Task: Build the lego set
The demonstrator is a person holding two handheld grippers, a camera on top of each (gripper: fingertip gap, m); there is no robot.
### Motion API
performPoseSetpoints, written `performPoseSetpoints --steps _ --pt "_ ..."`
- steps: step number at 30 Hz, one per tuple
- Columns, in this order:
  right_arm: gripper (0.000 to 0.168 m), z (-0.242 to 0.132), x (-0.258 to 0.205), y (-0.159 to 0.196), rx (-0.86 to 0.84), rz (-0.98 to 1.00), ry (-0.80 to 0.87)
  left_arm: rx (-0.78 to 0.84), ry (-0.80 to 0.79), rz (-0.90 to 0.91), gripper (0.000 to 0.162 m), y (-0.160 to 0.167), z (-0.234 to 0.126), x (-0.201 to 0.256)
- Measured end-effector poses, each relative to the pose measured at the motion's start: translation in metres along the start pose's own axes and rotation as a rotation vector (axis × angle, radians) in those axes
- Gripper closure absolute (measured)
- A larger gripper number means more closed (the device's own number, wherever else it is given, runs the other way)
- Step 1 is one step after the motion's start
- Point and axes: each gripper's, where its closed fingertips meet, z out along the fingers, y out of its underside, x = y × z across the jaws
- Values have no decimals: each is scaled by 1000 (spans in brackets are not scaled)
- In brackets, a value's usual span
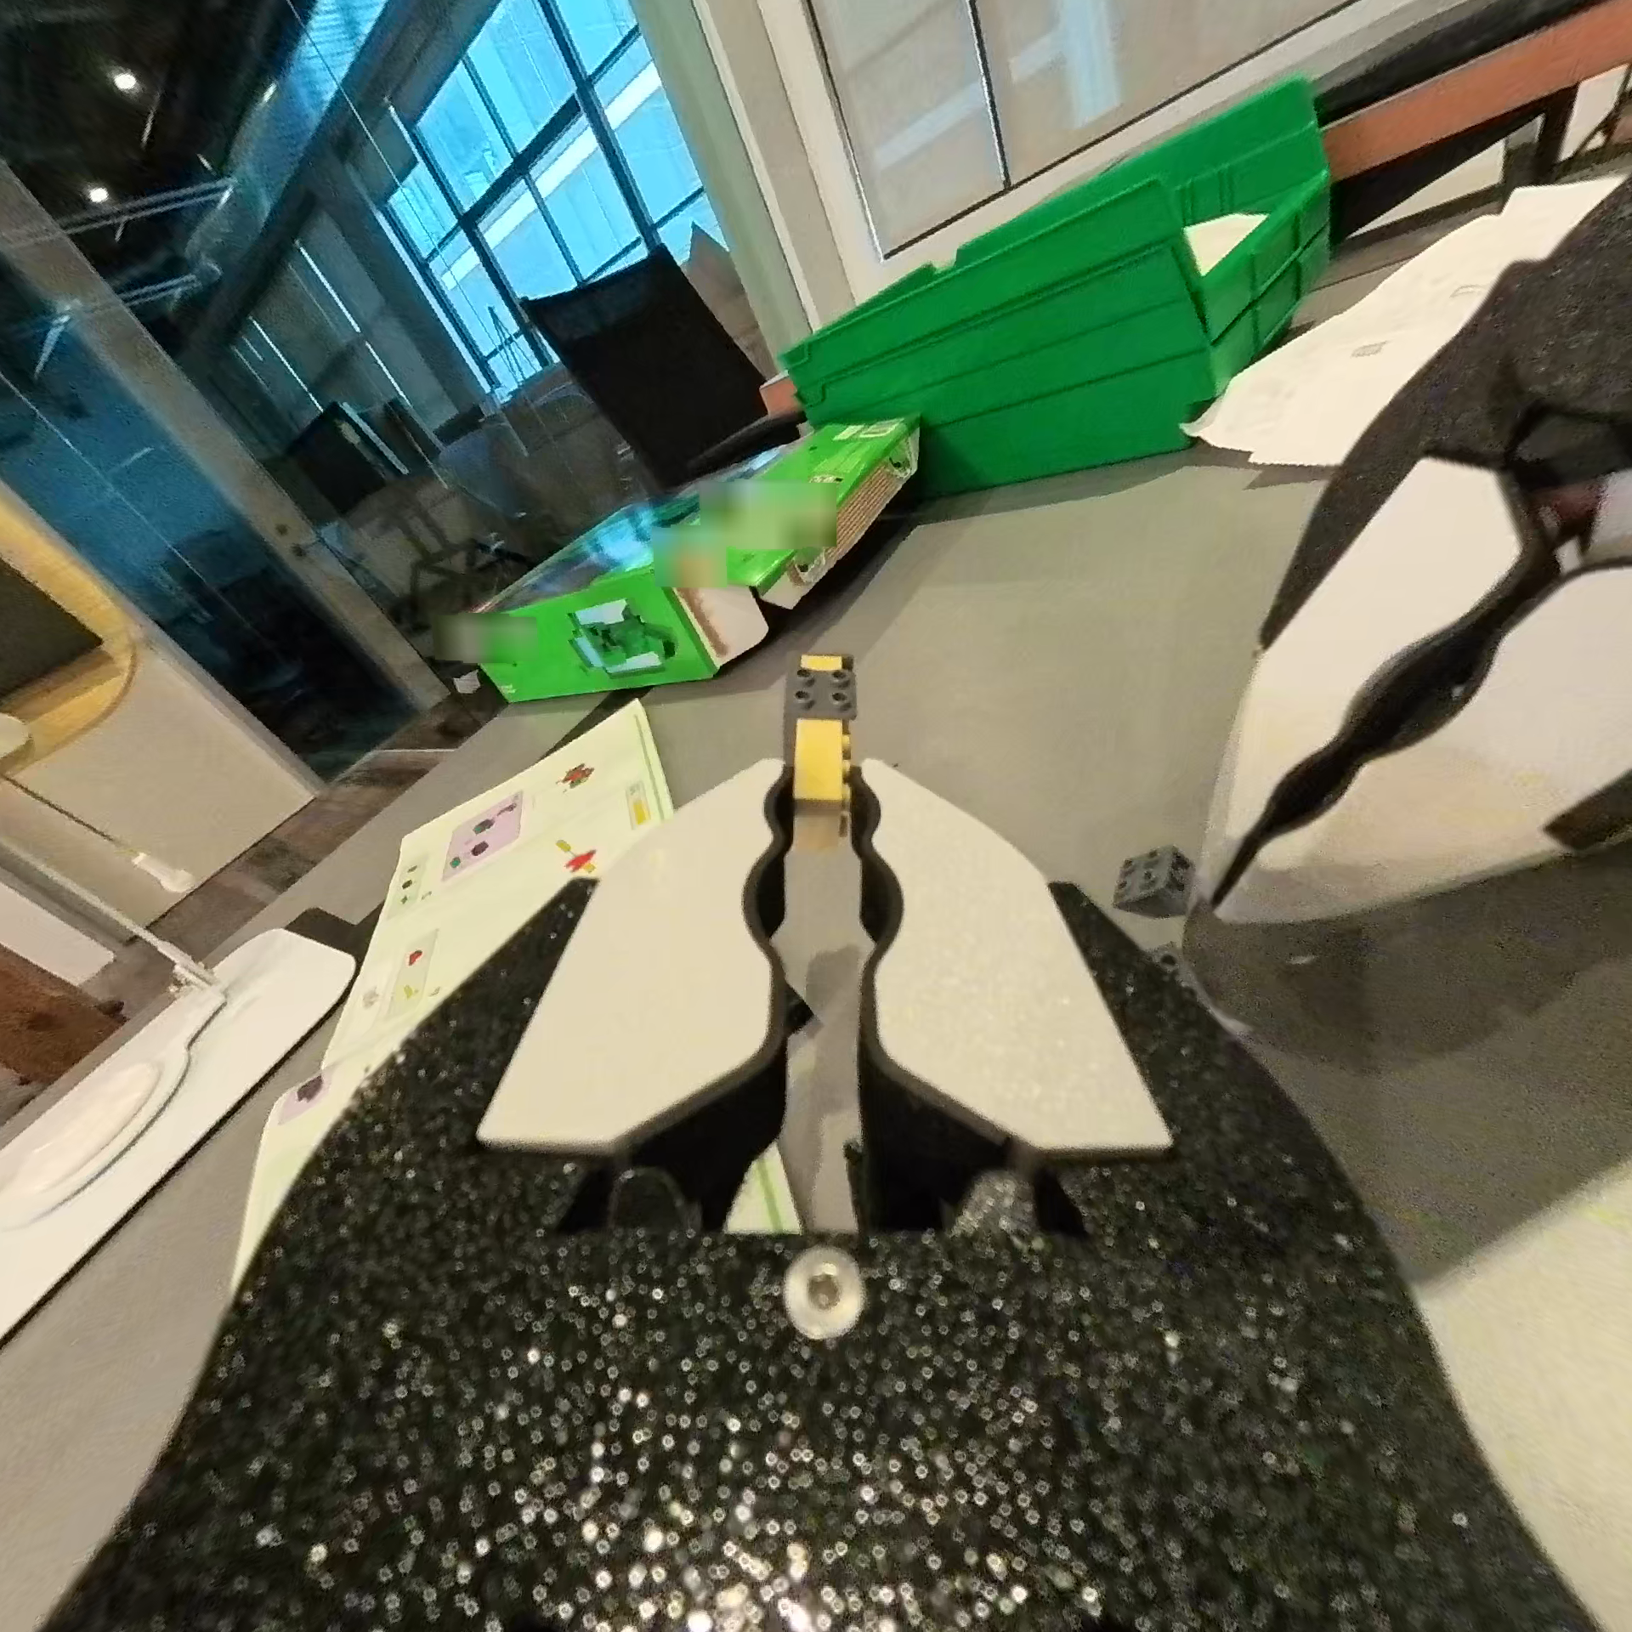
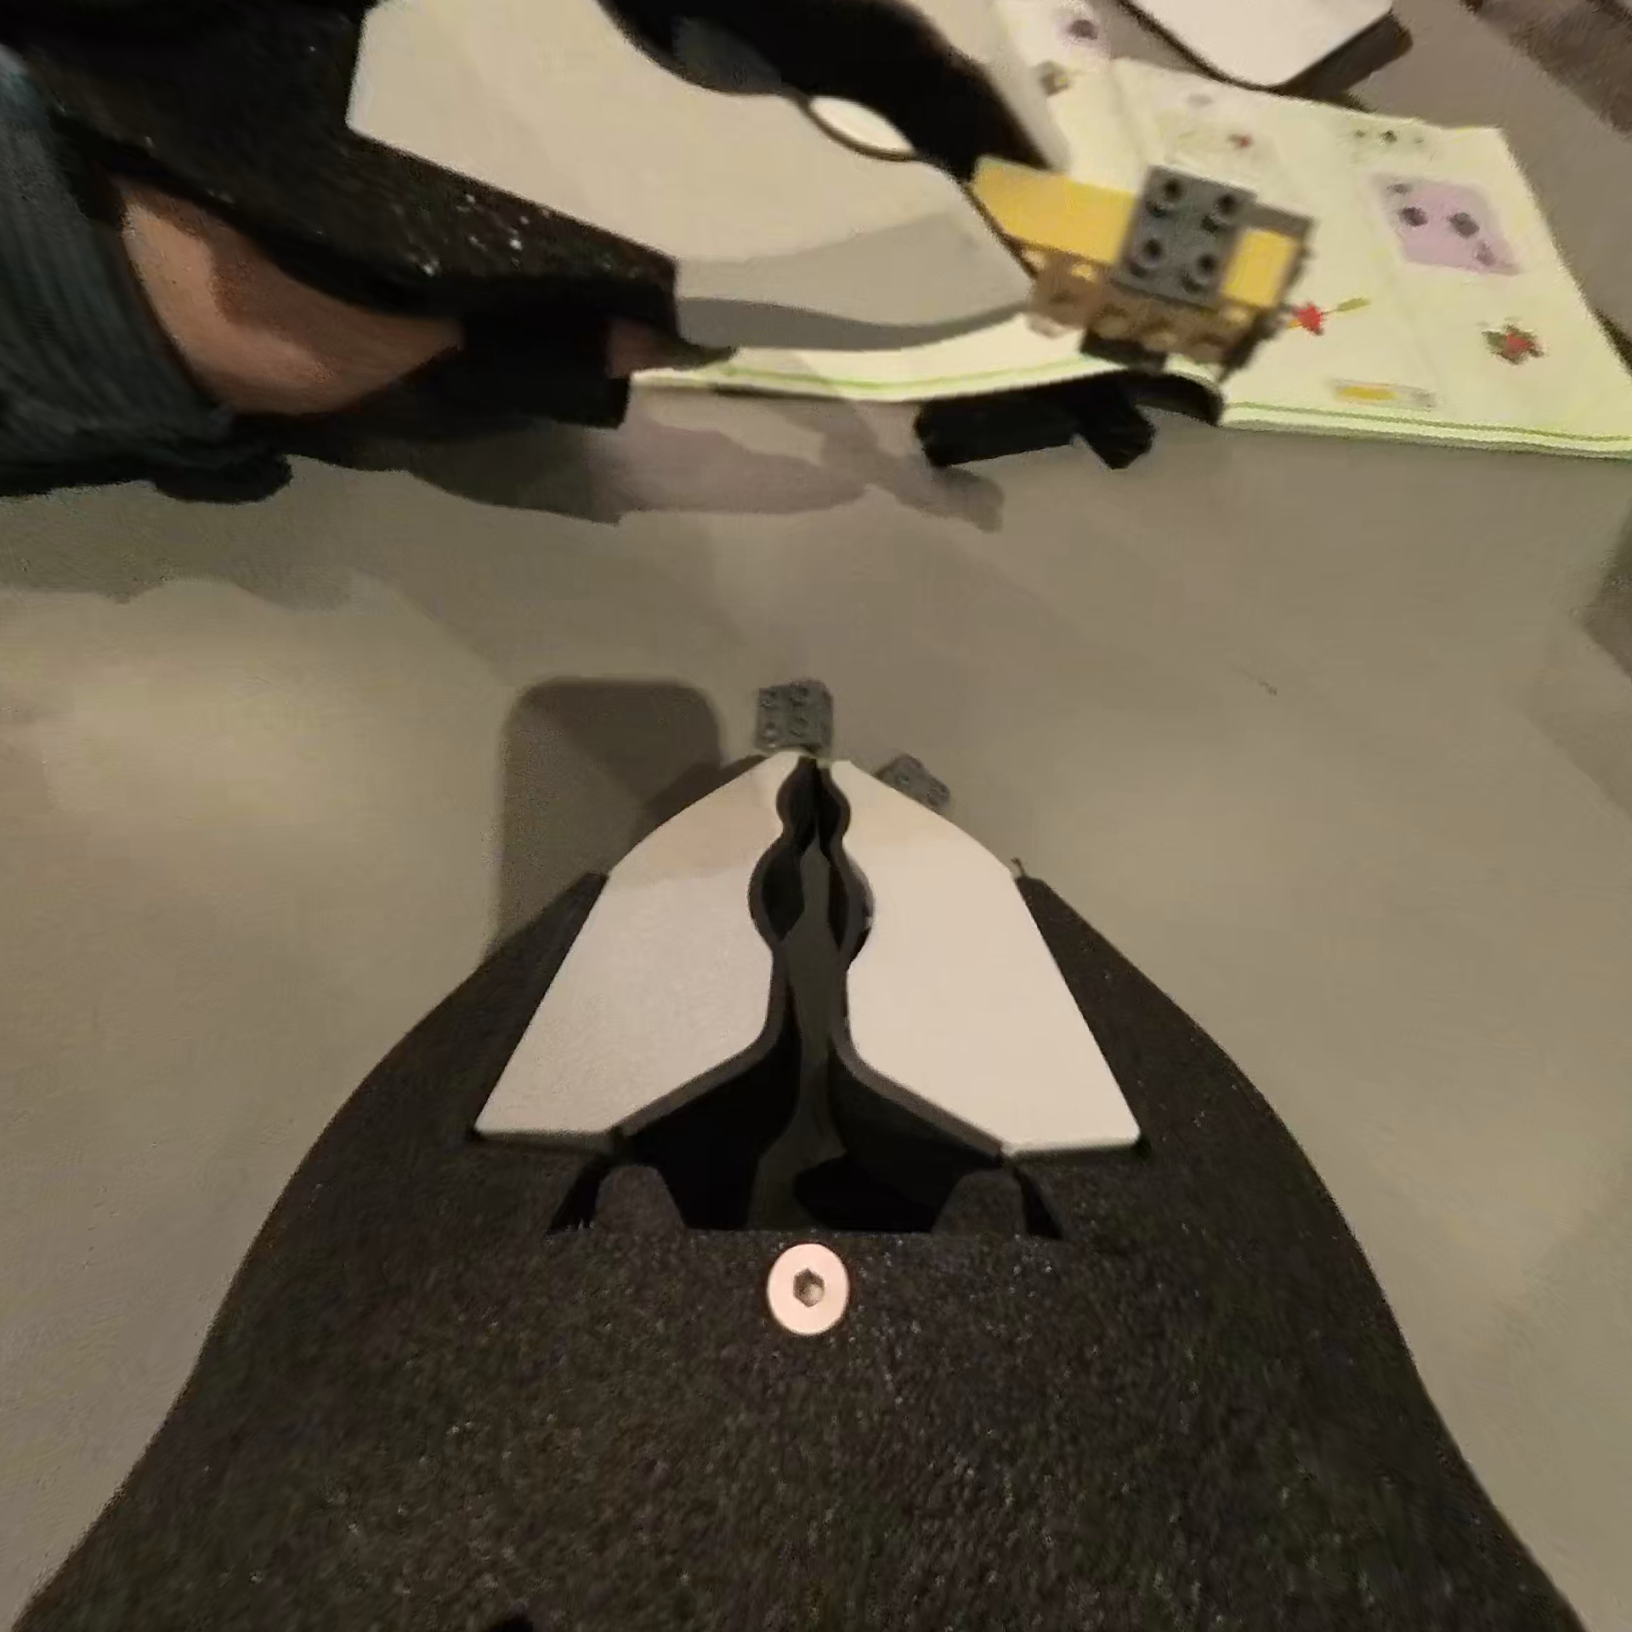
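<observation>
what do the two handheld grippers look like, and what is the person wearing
Both grippers, left and right, have speckled black bodies, pale grey fingers with wavy black inner edges, and a silver hex screw. The person wears a dark ribbed sleeve.

Left gripper [image 1: 821, 777] fingers cover the near end of the yellow build [image 1: 823, 759]; how far it runs between them can't be told. Right gripper [image 2: 814, 764] tips hide the lower edge of 1 grey brick [image 2: 795, 717]; contact unclear. A 2nd grey piece [image 2: 917, 779] is half hidden behind the right finger. Right gripper body cut off by the right edge in the left wrist view. Instruction sheet [image 2: 1378, 265] blurred, cut at the right edge, drawings too small. Lego box [image 1: 618, 636] carries mosaic patches. Green bins [image 1: 1060, 353] blurred, contents unclear.
</observation>
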Motion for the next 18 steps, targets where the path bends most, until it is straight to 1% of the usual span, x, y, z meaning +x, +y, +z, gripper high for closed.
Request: performPoseSetpoints --steps 5,7,10,11,14,16,18 --pt "168 10 3 7 -84 -11 0 5 8 11 151 -1 0 1" --pt "168 6 16 11 -110 -21 56 13 13 -5 151 -2 -1 1" --pt "168 -2 48 23 -165 -9 190 21 16 -24 151 -2 -1 0" --pt "168 -5 53 23 -155 3 203 24 16 -30 151 -3 -1 0" --pt "168 -6 34 4 -63 44 84 30 19 -44 151 -4 -1 -1" --pt "168 -1 16 3 -77 51 8 31 23 -55 151 -3 0 -1" --pt "168 5 10 9 -122 11 5 36 24 -67 151 -4 -1 -2"
